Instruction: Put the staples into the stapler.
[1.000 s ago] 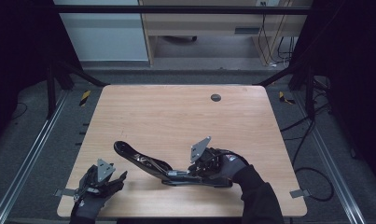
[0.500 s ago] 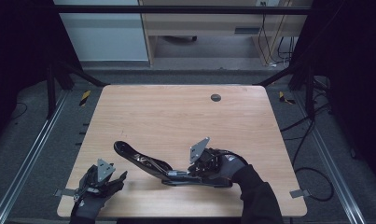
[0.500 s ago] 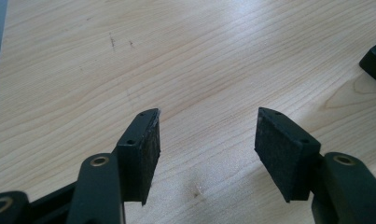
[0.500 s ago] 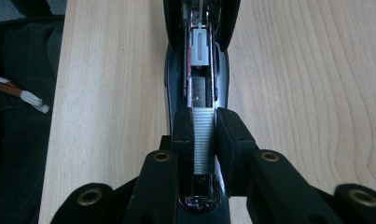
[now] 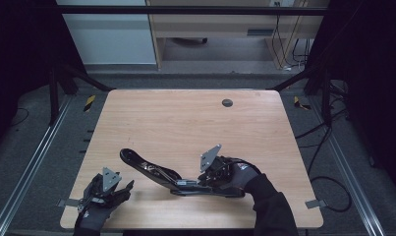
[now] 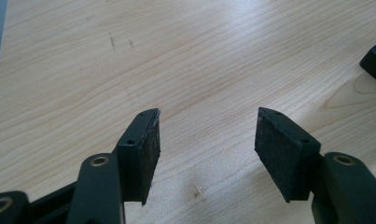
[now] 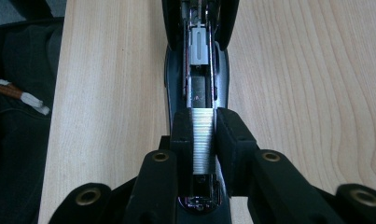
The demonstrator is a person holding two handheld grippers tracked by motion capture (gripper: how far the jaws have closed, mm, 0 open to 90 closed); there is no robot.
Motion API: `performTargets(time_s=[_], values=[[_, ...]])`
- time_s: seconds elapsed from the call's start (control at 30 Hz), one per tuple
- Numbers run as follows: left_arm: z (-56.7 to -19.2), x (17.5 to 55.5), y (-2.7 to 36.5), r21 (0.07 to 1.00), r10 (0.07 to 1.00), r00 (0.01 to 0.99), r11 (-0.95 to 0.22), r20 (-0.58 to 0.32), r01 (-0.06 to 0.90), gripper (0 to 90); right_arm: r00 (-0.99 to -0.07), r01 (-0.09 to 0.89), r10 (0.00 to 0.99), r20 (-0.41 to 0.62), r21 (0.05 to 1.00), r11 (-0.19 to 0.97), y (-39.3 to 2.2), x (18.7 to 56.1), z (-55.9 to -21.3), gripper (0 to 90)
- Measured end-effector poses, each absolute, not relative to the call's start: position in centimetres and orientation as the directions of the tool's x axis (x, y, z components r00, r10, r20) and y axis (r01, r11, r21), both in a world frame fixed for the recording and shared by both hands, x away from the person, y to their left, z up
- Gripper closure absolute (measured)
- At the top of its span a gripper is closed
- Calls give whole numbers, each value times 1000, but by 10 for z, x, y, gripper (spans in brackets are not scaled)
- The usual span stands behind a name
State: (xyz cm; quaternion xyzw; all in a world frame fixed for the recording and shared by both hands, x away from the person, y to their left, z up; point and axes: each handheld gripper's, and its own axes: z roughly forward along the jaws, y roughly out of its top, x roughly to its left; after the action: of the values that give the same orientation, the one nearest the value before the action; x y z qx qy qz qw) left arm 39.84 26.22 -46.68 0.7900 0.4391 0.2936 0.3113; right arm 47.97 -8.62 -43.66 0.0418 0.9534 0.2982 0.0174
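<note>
Your right hand-held gripper [image 7: 204, 140] sits low over the opened stapler [image 5: 151, 169], which lies near the front edge of the worktop [image 5: 185, 118], its black lid swung back toward the left and its magazine channel exposed. Between the right pads [image 7: 181, 135] stands a strip of staples [image 7: 203, 140], lined up lengthwise with the channel so it can drop straight into the track. The jaws have just been opening; the strip is between them, the pads close against its 2 sides, and whether they press it now you cannot tell from these views. That alignment looks deliberate: the strip sits at the rear of the magazine, just behind the silver pusher [image 7: 198, 44].

Your left hand-held gripper [image 6: 206, 140] rests near the front left corner of the worktop, well apart from the stapler, its jaws standing partly open with nothing between them, only bare wood. It seems parked there to stay clear while the right does the loading.
</note>
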Motion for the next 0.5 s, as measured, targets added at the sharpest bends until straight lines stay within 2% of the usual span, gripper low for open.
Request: performTargets(time_s=[0.1,0.33,0.5], values=[[-467,398,262,750,877,442,-420,190,511,400,-994,84,110,-11,572,816,-87,480,-436,715],[-466,398,262,753,877,442,-419,190,508,400,-987,122,159,-9,600,791,-91,480,-430,712],[-464,396,261,762,878,444,-410,180,501,400,-966,184,257,-19,648,739,-100,481,-423,712]])
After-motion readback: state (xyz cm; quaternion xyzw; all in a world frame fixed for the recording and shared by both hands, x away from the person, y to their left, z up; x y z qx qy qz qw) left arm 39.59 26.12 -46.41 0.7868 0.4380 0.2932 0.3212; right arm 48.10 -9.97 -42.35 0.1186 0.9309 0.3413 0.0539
